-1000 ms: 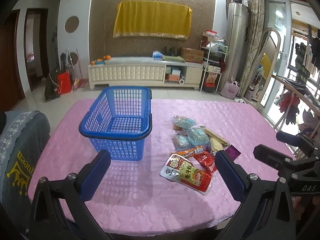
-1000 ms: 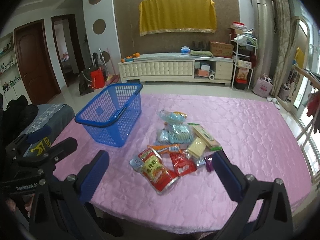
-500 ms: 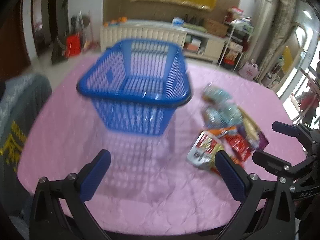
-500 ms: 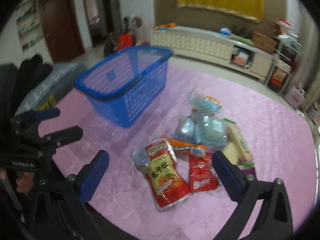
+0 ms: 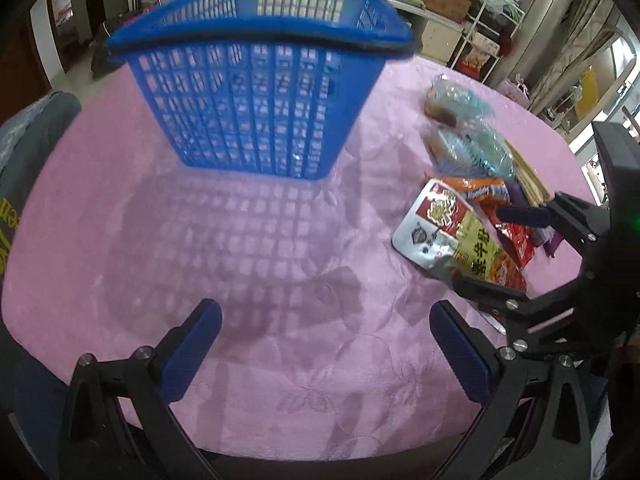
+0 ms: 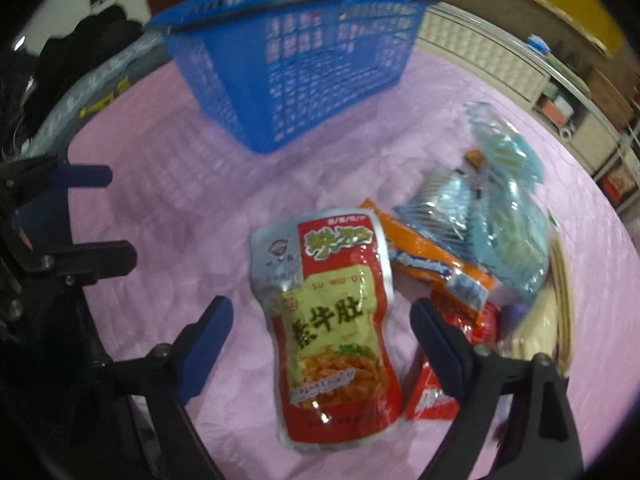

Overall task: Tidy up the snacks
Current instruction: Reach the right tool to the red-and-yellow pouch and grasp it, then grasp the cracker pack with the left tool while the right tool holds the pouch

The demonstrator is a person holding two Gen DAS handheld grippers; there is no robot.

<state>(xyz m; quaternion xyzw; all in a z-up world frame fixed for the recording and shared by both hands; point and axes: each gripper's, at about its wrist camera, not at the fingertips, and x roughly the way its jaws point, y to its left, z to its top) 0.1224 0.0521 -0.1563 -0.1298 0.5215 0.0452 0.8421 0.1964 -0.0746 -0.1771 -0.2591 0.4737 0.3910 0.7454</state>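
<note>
A blue plastic basket (image 5: 256,100) (image 6: 304,72) stands on the pink tablecloth (image 5: 240,240). To its right lies a heap of snacks: a red-and-silver pouch (image 6: 332,312) (image 5: 452,236), an orange packet (image 6: 432,260), light-blue bags (image 6: 508,216) (image 5: 472,148) and a small red packet (image 6: 430,400). My right gripper (image 6: 320,312) (image 5: 496,248) points down over the pouch. Its jaws are closing, with the pouch between the pads and a gap on both sides. My left gripper (image 5: 322,316) (image 6: 96,218) hangs open over bare cloth in front of the basket, nothing between its fingers.
A pale stick packet (image 6: 560,300) lies at the heap's right edge. A grey garment (image 5: 24,152) drapes over a chair left of the table. Behind the table are a white cabinet (image 6: 480,52) and a wire shelf rack (image 5: 488,32). The table's near edge runs just below both grippers.
Both grippers have sunk and tipped down toward the table. The right one now straddles the red-and-silver pouch with its jaws a little narrower. Basket and snacks have not moved.
</note>
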